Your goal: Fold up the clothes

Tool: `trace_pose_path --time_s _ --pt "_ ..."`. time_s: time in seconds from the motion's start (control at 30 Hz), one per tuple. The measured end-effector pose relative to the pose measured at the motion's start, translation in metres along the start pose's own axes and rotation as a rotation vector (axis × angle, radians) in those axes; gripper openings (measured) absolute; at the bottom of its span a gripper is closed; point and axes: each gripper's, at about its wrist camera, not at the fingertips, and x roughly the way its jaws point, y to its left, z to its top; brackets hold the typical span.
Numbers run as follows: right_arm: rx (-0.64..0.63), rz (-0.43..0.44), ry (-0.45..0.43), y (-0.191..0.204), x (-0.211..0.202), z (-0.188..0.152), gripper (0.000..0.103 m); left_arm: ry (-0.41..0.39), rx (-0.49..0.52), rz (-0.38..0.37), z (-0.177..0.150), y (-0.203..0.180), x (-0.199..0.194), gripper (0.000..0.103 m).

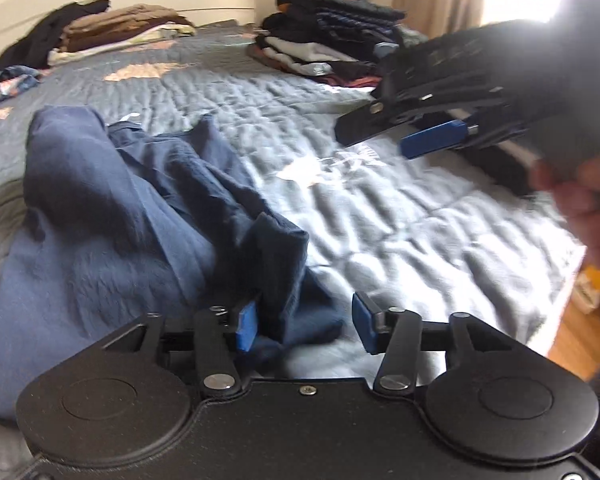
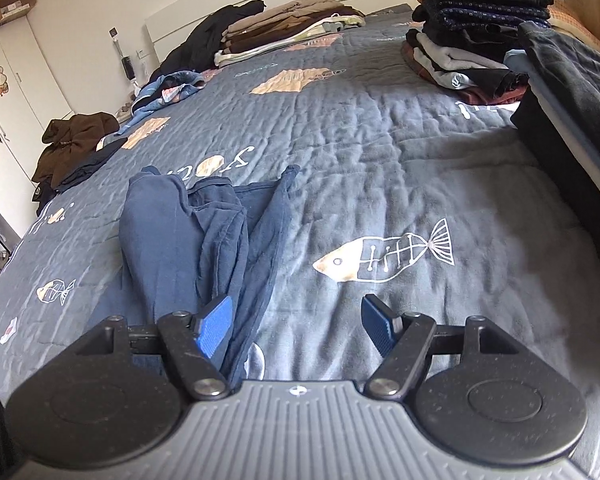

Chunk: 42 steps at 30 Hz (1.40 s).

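Plainly, a navy garment lies crumpled on the grey quilted bedspread, near its front edge.

Largest first: the bedspread has a wide bare stretch to the right of the garment and beyond it; folded stacks and sit well apart at the far side. The left gripper has its fingers spread, a raised fold of the garment between them. The right gripper is also spread, its left pad touching the garment's near edge.
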Motion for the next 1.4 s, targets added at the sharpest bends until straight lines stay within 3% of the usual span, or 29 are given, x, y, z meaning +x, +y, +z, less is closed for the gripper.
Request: trace_pose_path --time_s 0.1,0.13,0.23,0.37,0.47,0.53,0.6,0.7,0.83,0.97,1.03,1.2,1.4 --pt "0.019 0.008 -0.013 -0.003 -0.001 0.000 0.071 -0.082 -0.085 -0.056 0.006 0.015 -0.025 0.046" --pt "0.025 0.011 -0.018 -0.004 -0.002 0.000 0.071 -0.107 -0.113 -0.066 0.009 0.021 -0.032 0.040" --pt "0.045 0.025 -0.027 -0.003 -0.001 0.001 0.071 -0.128 -0.114 -0.021 0.026 0.044 -0.036 0.035" --pt "0.034 0.021 -0.018 0.003 0.010 0.004 0.071 -0.054 -0.085 0.040 0.041 0.071 -0.010 0.035" --pt "0.009 0.043 -0.013 0.010 0.021 0.017 0.071 0.060 -0.072 -0.001 0.026 0.074 0.017 0.034" --pt "-0.002 0.071 -0.011 0.018 0.032 0.032 0.071 0.087 0.003 0.003 0.014 0.067 0.024 0.034" --pt "-0.009 0.106 -0.012 0.024 0.043 0.048 0.071 0.074 0.030 -0.012 0.015 0.067 0.020 0.034" --pt "-0.038 0.140 0.015 0.032 0.072 0.067 0.071 0.044 -0.018 -0.063 0.034 0.084 0.007 0.034" --pt "-0.095 0.161 0.067 0.041 0.117 0.081 0.071 -0.036 -0.080 -0.072 0.055 0.113 0.004 0.036" --pt "-0.015 0.206 0.113 0.034 0.150 0.083 0.071 -0.106 -0.180 -0.102 0.062 0.143 0.003 0.036" --pt "0.004 0.207 0.147 0.032 0.161 0.082 0.070 -0.092 -0.208 -0.108 0.053 0.152 0.007 0.036" --pt "0.029 0.188 0.176 0.027 0.174 0.080 0.070 -0.085 -0.224 -0.118 0.054 0.161 0.006 0.036" --pt "0.021 0.216 0.151 0.034 0.169 0.089 0.070 -0.107 -0.219 -0.126 0.056 0.164 0.000 0.036"
